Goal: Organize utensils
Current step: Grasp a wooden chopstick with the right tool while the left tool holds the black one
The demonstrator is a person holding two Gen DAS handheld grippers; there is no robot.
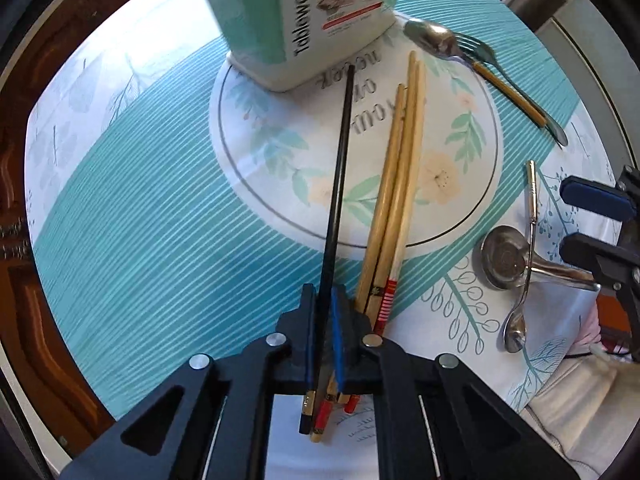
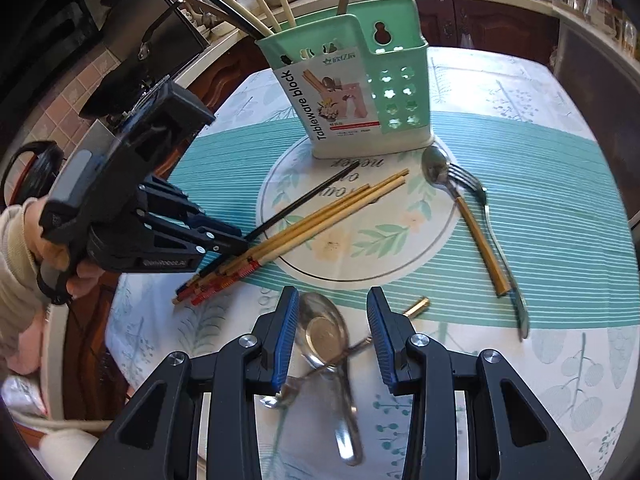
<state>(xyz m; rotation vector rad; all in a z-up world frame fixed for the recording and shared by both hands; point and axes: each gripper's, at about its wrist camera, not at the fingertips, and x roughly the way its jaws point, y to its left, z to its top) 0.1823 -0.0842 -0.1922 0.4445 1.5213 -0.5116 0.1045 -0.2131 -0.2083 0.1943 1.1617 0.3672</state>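
My left gripper (image 1: 323,300) is shut on a black chopstick (image 1: 340,176), gripping it near its thick end; its tip points at the green utensil holder (image 1: 304,12). Several bamboo chopsticks (image 1: 396,184) lie beside it on the table. In the right wrist view the left gripper (image 2: 236,242) sits over the chopstick bundle (image 2: 320,216). My right gripper (image 2: 332,336) is open, its jaws on either side of a steel ladle (image 2: 324,332) and a small gold-handled spoon (image 2: 416,307) lying across it. The holder (image 2: 348,80) has several utensils standing in it.
A spoon (image 2: 436,168), a gold-handled fork (image 2: 476,232) and a knife (image 2: 516,304) lie to the right of the holder on the patterned tablecloth (image 2: 560,184). The table's edge and wooden cabinets are at the left. A kitchen counter runs behind.
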